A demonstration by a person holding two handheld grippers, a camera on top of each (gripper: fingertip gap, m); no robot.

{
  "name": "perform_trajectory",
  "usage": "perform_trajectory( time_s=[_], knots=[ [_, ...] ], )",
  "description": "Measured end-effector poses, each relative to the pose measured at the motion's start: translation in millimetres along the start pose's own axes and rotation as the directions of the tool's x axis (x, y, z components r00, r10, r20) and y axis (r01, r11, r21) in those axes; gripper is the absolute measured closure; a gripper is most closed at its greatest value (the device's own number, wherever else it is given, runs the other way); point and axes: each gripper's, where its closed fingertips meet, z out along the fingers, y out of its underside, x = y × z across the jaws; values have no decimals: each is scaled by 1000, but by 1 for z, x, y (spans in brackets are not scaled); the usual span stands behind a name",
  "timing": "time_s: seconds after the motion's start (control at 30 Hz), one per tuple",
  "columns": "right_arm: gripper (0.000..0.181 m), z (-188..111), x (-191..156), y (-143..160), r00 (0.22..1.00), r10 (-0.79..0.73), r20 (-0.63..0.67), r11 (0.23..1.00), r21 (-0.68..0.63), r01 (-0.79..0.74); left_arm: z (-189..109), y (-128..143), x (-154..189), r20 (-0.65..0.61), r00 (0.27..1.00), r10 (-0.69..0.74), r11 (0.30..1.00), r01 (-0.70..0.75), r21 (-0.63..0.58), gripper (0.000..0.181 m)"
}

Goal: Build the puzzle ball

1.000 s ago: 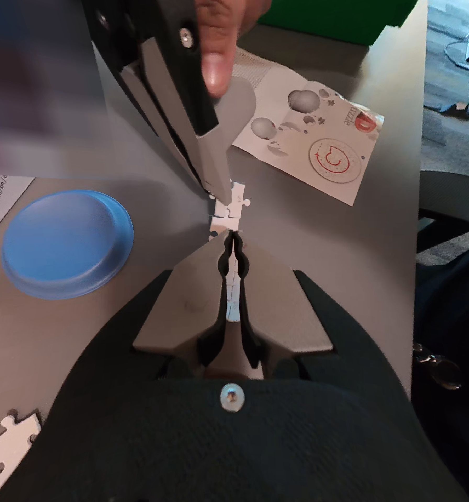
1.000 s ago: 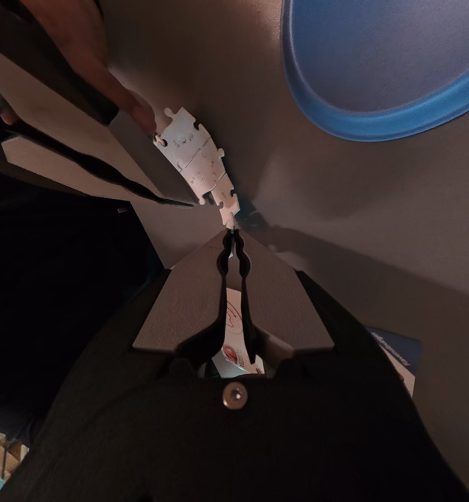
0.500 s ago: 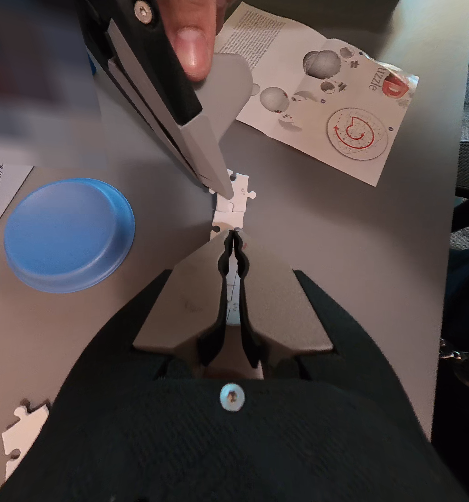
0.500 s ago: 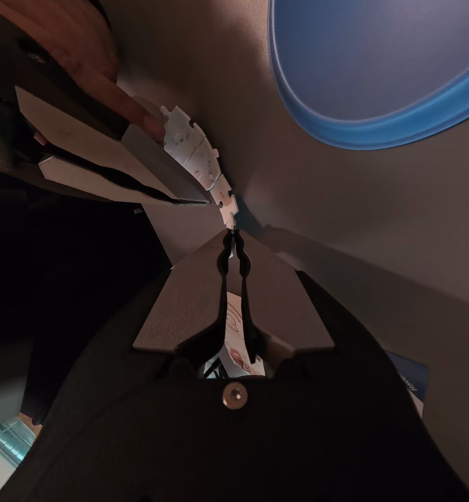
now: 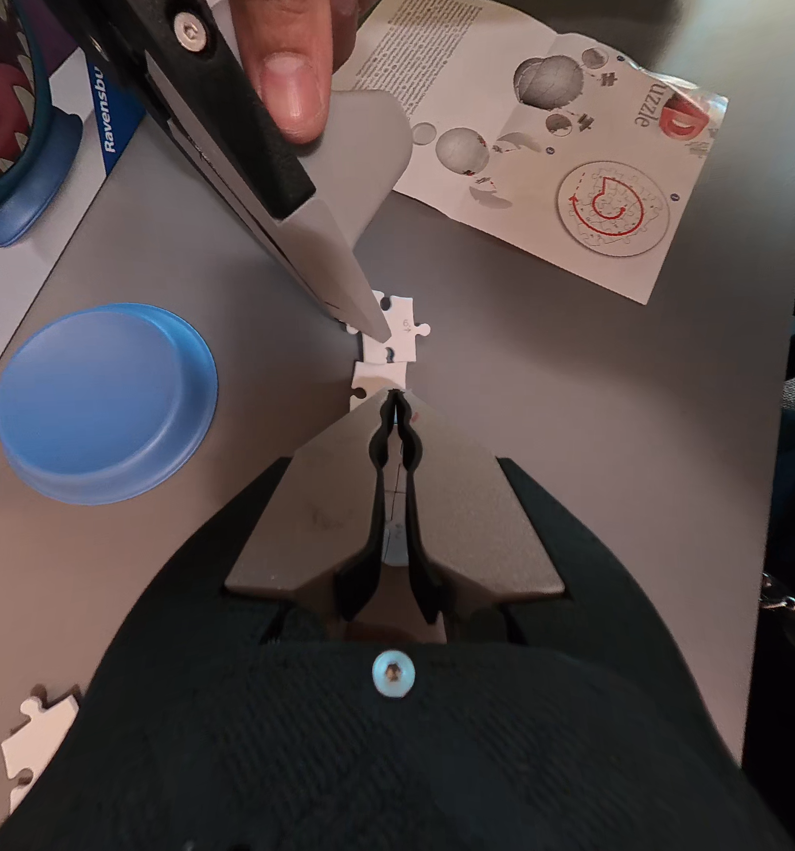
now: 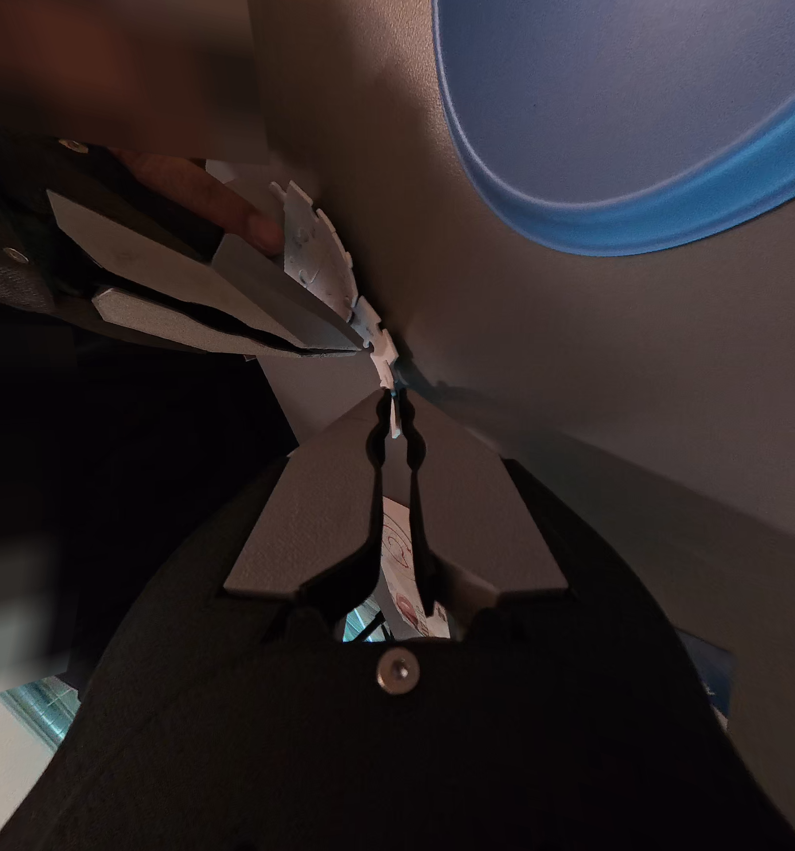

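Note:
A curved strip of joined white puzzle pieces (image 5: 383,374) is held above the grey table (image 5: 570,414). My left gripper (image 5: 394,395) is shut on the strip, and more of the strip shows between its fingers. My right gripper (image 5: 379,334) comes in from the upper left and is shut on the end piece (image 5: 402,329). In the right wrist view my right gripper (image 6: 393,393) pinches the white end piece (image 6: 394,416). There the strip (image 6: 322,262) curves away up left, and the left gripper (image 6: 359,351) clamps it from the left.
A blue round dish (image 5: 105,400) sits upside down to the left and also shows in the right wrist view (image 6: 616,138). A folded instruction leaflet (image 5: 570,152) lies at the far right. The puzzle box (image 5: 27,106) is at the top left. A loose white piece (image 5: 36,737) lies bottom left. My two grippers' fingertips are within a few centimetres of each other. From either gripper's tips it is about 11 cm to the blue round dish (image 5: 105,400).
Both grippers stay shut on the strip. The left wrist view has pulled back, so the box and more of the leaflet show. In the right wrist view the strip has turned more edge-on.

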Motion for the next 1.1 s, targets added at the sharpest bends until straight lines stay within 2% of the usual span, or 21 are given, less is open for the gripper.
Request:
perform_trajectory(
  time_s=[1.1],
  knots=[
    [181, -2, -9, 2, 1000, -24, 18, 1000, 5, 23, 1, 0, 0, 4, 1000, 2, 1000, -2, -5, 181]
  ],
)
